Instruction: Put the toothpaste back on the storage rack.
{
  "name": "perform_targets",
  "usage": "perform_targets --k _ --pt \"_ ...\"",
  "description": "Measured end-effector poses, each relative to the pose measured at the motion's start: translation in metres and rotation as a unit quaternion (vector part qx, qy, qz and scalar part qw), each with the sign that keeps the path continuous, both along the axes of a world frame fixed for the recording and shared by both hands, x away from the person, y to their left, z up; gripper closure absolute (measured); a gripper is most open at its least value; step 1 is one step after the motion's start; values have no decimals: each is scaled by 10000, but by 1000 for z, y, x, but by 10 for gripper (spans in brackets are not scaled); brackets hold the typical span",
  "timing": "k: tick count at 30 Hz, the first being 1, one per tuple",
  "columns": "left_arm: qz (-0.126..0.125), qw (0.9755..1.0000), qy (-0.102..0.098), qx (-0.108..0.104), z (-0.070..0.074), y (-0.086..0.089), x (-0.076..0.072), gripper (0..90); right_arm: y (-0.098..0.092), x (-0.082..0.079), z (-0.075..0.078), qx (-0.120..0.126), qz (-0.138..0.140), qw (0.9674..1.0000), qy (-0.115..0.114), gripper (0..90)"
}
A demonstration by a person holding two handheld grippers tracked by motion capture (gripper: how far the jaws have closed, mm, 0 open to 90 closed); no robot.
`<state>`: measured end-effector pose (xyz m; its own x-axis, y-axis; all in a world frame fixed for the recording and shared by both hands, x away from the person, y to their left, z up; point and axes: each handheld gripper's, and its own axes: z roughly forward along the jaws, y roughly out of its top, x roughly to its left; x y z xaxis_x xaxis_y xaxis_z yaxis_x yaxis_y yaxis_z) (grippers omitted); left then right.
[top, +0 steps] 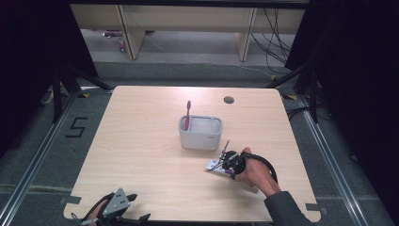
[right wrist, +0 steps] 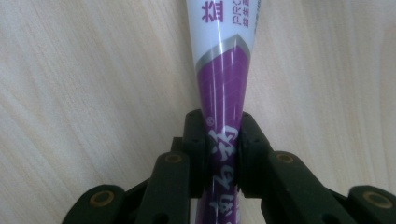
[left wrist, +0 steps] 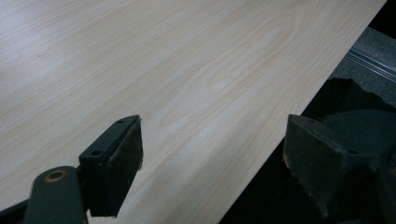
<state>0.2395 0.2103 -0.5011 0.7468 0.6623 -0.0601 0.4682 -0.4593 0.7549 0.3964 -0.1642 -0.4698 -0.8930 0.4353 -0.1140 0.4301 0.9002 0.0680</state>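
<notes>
While right tongs (right wrist: 223, 154) pinch toothpaste tube (right wrist: 223, 70), holder (top: 201, 136) near, seemingly unobstructed

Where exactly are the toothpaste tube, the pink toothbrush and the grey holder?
toothpaste tube (right wrist: 223, 88): right gripper view, on the purple band ahead of the jaws.
pink toothbrush (top: 188, 113): high view, on its handle above the holder's rim.
grey holder (top: 200, 139): high view, on its front wall.

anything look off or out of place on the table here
Nothing stands out. The grey holder sits upright mid-table with the pink toothbrush standing in it. The right hand-held gripper is shut on the purple-and-white toothpaste tube just above the wooden table. The left hand-held gripper is open at the near edge. No spills or damage.
</notes>
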Motion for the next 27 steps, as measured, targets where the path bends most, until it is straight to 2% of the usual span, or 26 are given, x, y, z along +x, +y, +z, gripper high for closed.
perform_targets --k 2,3,4,5,6,9,10,11,13,14,17,18,19,22,23,24,25,26,27 --pt "7 10000 0 -3 0 0 0 195 -3 0 3 105 12 9999 -64 771" --pt "-10 10000 -15 76 0 1 1 195 -3 -2 6 136 -82 9998 -121 771" --pt "-10 10000 -18 85 0 1 1 195 -5 -1 9 238 -10 9997 -107 771" --pt "7 10000 0 0 0 0 0 195 -4 -4 11 323 -146 9993 -107 771" --pt "-11 9999 -26 107 1 1 1 196 -6 -4 14 390 -74 9991 -124 771" --pt "17 10000 -8 -1 0 0 0 195 -9 -6 21 545 -24 9983 -193 771" --pt "0 9999 -24 98 1 1 1 195 -10 -7 23 613 -16 9979 -199 771" --pt "-7 10000 -18 77 0 1 0 195 -10 -9 26 686 -36 9974 -228 771" --pt "-6 10000 -23 93 1 1 1 195 -13 -12 31 1038 -33 9936 -451 771" --pt "11 10000 -4 -8 0 0 0 195 -14 -13 33 1170 -11 9918 -508 771" --pt "22 10000 -27 91 1 1 1 195 -17 -17 42 1616 -162 9848 -618 771" --pt "17 10000 11 -11 0 0 0 196 -18 -17 44 1758 -168 9820 -673 771" --pt "62 10000 -35 -14 0 0 0 195 -20 -17 46 1864 -173 9792 -784 771" --pt "-6 9999 -27 117 1 1 1 195 -22 -19 51 2107 -269 9730 -899 770" --pt "32 10000 -13 -5 0 0 0 195 -23 -18 52 2159 -210 9715 -954 771" --pt "-22 10000 49 23 1 1 0 195 -23 -19 52 2255 -266 9686 -1012 771" --pt "32 10000 -5 3 1 0 0 195 -23 -19 55 2259 -318 9672 -1120 770" --pt "24 10000 -8 -4 0 0 0 195 -23 -18 55 2347 -252 9647 -1164 771" --pt "34 10000 -7 -1 0 0 0 195 -23 -19 57 2400 -356 9628 -1193 771"
